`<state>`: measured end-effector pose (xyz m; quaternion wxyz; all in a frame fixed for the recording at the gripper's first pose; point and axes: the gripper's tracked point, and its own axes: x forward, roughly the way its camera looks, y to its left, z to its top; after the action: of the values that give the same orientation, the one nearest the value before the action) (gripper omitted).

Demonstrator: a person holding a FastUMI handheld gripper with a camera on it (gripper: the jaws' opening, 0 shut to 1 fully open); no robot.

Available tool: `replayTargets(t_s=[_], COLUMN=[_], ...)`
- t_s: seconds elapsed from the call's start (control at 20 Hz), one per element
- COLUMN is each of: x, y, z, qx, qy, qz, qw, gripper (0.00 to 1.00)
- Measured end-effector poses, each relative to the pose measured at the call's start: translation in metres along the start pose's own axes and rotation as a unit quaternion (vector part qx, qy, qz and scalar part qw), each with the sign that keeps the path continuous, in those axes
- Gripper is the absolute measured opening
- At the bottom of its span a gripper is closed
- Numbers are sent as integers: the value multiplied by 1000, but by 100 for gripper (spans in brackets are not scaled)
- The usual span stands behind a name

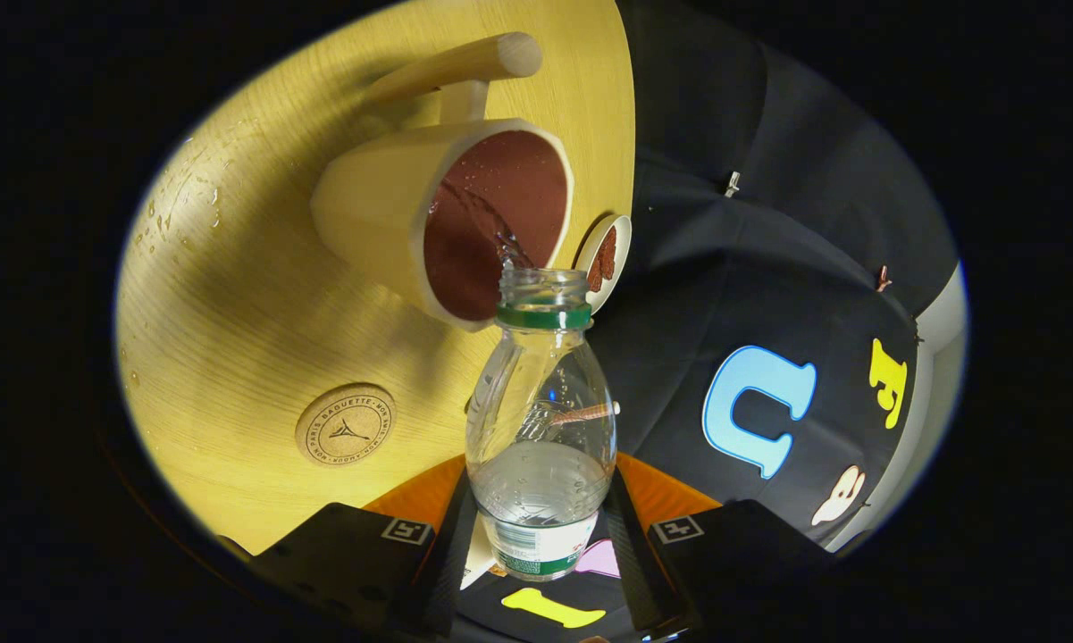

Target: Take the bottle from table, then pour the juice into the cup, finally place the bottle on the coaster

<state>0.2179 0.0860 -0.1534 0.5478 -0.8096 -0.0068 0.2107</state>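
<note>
A clear plastic bottle (540,420) with a green neck ring and no cap sits between my gripper's (540,536) two black fingers (451,545), which are shut on its lower body. The bottle is tilted, with its open mouth at the rim of a cream cup (429,214) with a brown inside. A thin clear stream runs from the mouth into the cup. Little liquid shows in the bottle. A round cork coaster (346,425) lies on the yellow wooden table (232,304), apart from the cup and to the side of the bottle.
A wooden rod-shaped handle (465,62) sticks out beyond the cup. A small white dish (604,259) with a brown pattern lies beside the cup at the table's edge. Water droplets (179,205) speckle the table on the far side of the cup from the dish.
</note>
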Motion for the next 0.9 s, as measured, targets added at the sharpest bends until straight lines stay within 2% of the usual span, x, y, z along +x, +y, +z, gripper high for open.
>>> replayTargets(t_s=[0.9], x=[1], y=[-19], z=[-5], qx=[-89], qy=[-9], qz=[-15], qw=[996], gripper=[74])
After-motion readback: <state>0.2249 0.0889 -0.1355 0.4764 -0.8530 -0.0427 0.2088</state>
